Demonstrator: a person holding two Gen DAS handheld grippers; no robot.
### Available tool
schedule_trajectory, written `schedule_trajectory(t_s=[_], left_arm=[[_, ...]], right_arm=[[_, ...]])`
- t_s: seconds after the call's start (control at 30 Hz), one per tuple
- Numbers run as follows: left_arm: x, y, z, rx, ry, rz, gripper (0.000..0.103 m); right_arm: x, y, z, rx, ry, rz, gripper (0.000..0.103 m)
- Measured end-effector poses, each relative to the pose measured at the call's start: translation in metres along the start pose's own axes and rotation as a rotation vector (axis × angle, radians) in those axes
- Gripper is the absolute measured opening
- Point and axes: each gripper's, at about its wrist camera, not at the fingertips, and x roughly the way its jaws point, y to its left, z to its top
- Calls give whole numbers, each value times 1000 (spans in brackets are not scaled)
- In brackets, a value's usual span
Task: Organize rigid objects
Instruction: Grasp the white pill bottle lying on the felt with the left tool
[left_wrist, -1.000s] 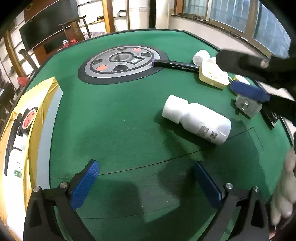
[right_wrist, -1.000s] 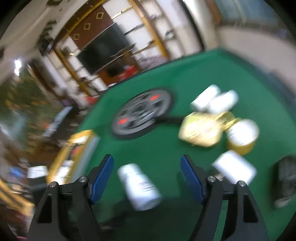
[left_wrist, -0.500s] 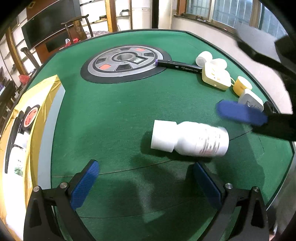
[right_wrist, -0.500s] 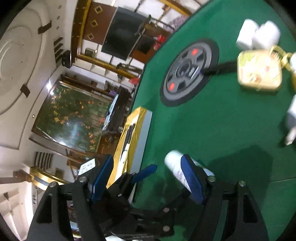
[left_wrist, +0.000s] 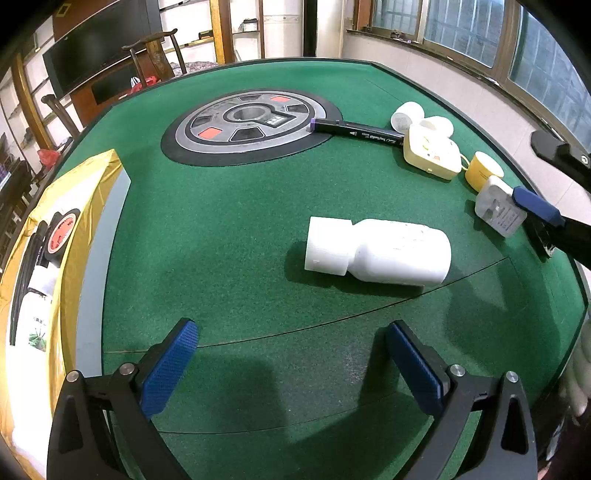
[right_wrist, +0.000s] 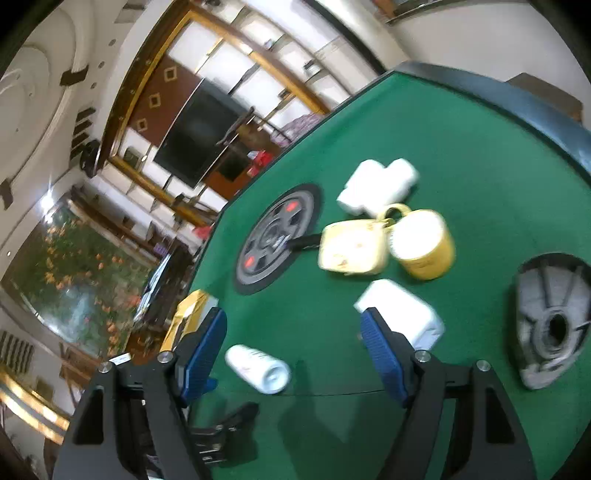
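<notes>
A white plastic bottle (left_wrist: 380, 251) lies on its side on the green table, cap toward the left; the right wrist view shows the same bottle (right_wrist: 258, 367) low between the fingers. My left gripper (left_wrist: 291, 365) stands open in front of it, nothing between its blue pads. My right gripper (right_wrist: 293, 350) is open too and holds nothing; one of its blue fingers (left_wrist: 535, 205) reaches in at the right edge of the left wrist view, beside a white plug adapter (left_wrist: 498, 212). A cream square box (left_wrist: 430, 157), a yellow tub (left_wrist: 482, 173), two small white bottles (left_wrist: 408, 114) and a black marker (left_wrist: 358, 131) cluster at the far right.
A round grey and black hub (left_wrist: 247, 127) sits in the table's middle. A yellow packet (left_wrist: 48, 251) lies along the left edge. A grey metal wheel-like part (right_wrist: 550, 317) rests near the right edge. Chairs, a dark screen and windows stand beyond the table.
The white bottle has rolled and turned, its label now facing down. My right gripper has drawn back toward the right edge of the table and rolled. The left gripper has stayed put.
</notes>
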Motion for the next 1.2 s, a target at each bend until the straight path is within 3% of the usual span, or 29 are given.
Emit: schedule_trajectory(t_s=[0.07, 0.13, 0.2, 0.33, 0.47, 0.57, 0.63, 0.7, 0.77, 0.97, 1.03, 1.1, 1.13, 1.17, 1.2], left_arm=[[-5, 7, -1, -66, 0, -33, 102], [-12, 12, -2, -148, -6, -161, 102], [-15, 9, 1, -177, -8, -212, 102], [-16, -11, 12, -151, -34, -180, 99], [3, -19, 25, -206, 32, -193, 99], [9, -28, 40, -191, 29, -193, 98], [14, -36, 50, -161, 20, -188, 86], [20, -45, 57, -91, 23, -176, 50], [19, -48, 57, -44, 17, -160, 36], [15, -47, 50, -21, 3, -149, 36], [16, -57, 51, 28, -9, -125, 46], [16, -66, 47, 74, -18, -87, 48], [14, -69, 44, 96, -26, -80, 47], [13, -68, 43, 94, -28, -103, 35], [11, -64, 43, 83, -18, -138, 35]], right_arm=[[0, -5, 1, 10, -22, -22, 75], [-2, -10, 0, -6, -44, -39, 75], [-5, -17, 0, 20, -51, -7, 75], [-9, -30, 2, 72, -68, 42, 75], [-9, -33, 4, 84, -67, 63, 75], [-5, -32, 4, 81, -64, 64, 75], [-7, -34, 4, 86, -69, 74, 76], [-10, -35, 3, 92, -77, 83, 76], [-12, -37, 3, 94, -82, 86, 76], [-13, -38, 3, 95, -85, 91, 76], [-13, -38, 3, 96, -86, 94, 76], [-15, -38, 3, 94, -92, 90, 76], [-16, -37, 3, 89, -101, 83, 76], [-18, -35, 4, 81, -110, 76, 76], [-21, -33, 4, 65, -117, 60, 76]])
